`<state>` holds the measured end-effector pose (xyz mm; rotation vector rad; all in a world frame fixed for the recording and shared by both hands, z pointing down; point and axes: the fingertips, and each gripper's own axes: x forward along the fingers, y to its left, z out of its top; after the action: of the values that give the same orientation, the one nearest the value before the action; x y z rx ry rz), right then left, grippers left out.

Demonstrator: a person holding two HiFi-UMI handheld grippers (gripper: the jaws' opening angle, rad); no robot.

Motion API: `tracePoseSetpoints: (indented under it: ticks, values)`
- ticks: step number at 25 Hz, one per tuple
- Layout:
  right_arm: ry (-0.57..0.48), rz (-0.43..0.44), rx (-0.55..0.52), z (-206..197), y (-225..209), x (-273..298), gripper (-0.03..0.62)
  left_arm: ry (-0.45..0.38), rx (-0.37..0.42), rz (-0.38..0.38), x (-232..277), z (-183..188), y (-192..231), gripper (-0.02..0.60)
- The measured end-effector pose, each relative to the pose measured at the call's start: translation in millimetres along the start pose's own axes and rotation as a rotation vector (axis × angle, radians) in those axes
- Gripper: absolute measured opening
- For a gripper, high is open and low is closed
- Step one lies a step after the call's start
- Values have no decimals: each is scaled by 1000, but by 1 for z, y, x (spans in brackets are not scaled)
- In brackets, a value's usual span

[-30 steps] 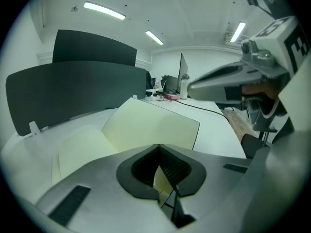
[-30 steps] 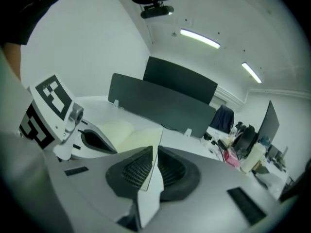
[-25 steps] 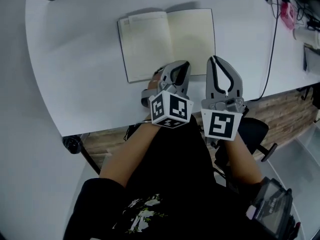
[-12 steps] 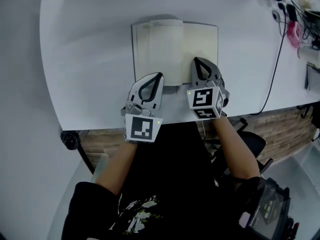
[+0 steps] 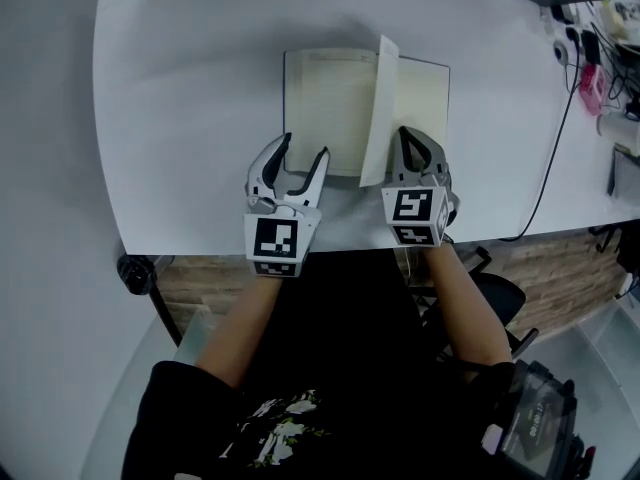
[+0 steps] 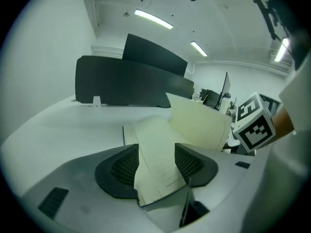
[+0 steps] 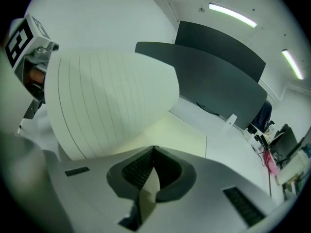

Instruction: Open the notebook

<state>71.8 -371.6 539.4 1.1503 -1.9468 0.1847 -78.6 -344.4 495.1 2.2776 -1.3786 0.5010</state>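
Note:
The notebook (image 5: 325,108) lies open on the white table (image 5: 180,118), showing cream lined pages. One page (image 5: 378,108) stands upright at the spine, curling over. My right gripper (image 5: 408,134) is shut on that page's near edge; a sliver of paper sits between the closed pads (image 7: 154,149), and the lifted page (image 7: 112,96) bulges to the left. My left gripper (image 5: 305,148) is at the notebook's near left corner. Its jaws have just been opening. The flat left-hand page (image 6: 153,171) shows between the parted pads of the left gripper (image 6: 156,148), which do not press it. The raised page (image 6: 197,123) stands beyond.
The table's near edge (image 5: 200,250) runs just behind both grippers. Cables (image 5: 550,78) and small items (image 5: 585,63) lie at the far right. A dark partition (image 6: 131,81) stands along the back of the table (image 7: 218,81). A black chair sits below the table edge.
The left gripper has slid left off the notebook's middle to its near left corner and opened. The right gripper came down onto the near edge, and a page now stands up in its hold.

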Motion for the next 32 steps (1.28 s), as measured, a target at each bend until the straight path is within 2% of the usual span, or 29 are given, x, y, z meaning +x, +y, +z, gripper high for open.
tracePoseSetpoints:
  ticks: [6,11,15,22,26,32]
  values:
    - [-10,-8,34,-1,-4,1,63,114,-138,15,15,-27,3,227]
    - [-15,-5,68,0,-3,-3,63,154,-161,5,22,-29,-1,233]
    - [-11,11,97,-1,-1,-4,64,178,-216,-25,27,-26,-8,233]
    - [-9,38,133,-7,-3,-7,63,248,-138,-53,39,-24,-18,232]
    - [-10,42,145,-7,-3,-8,64,260,-155,-69,41,-22,-23,233]
    - [-11,41,159,-10,-4,-10,64,298,-158,-134,51,-18,-42,232]
